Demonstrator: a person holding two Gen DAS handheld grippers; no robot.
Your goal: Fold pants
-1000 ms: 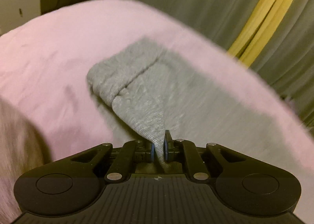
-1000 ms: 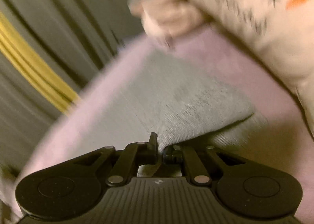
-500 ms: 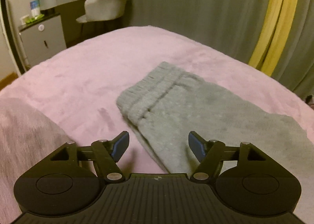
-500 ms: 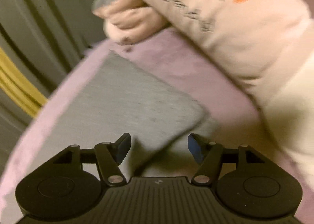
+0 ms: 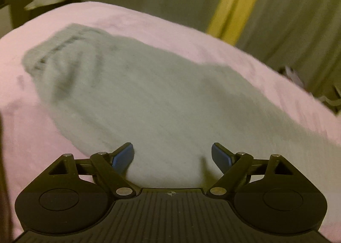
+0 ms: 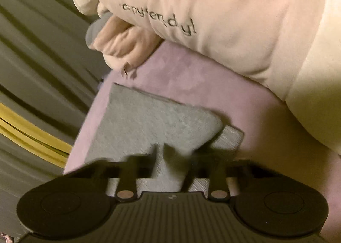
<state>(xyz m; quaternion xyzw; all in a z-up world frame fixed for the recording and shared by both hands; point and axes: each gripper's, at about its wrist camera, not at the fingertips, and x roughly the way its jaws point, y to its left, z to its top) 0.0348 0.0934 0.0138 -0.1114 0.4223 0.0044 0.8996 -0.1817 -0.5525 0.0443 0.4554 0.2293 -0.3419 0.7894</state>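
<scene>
A: How many? 
B: One pair of grey pants (image 5: 149, 98), centre frame, on the pink bed (image 5: 149, 23); two tools.

A: Changes? 
B: Left tool (image 5: 172, 155), clamping cloth a second ago, is opening, empty; right tool (image 6: 170, 157), briefly released, grips the pants again.

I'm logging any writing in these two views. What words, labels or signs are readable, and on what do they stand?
"开心每一天" — black characters on the cream plush pillow, right wrist view.
Below it, Latin lettering ending "...endyl"; its start is blurred and unreadable.
An orange carrot-like motif sits beside the characters, without text.
Left wrist view: no writing on the grey knit pants or the pink blanket.
</scene>
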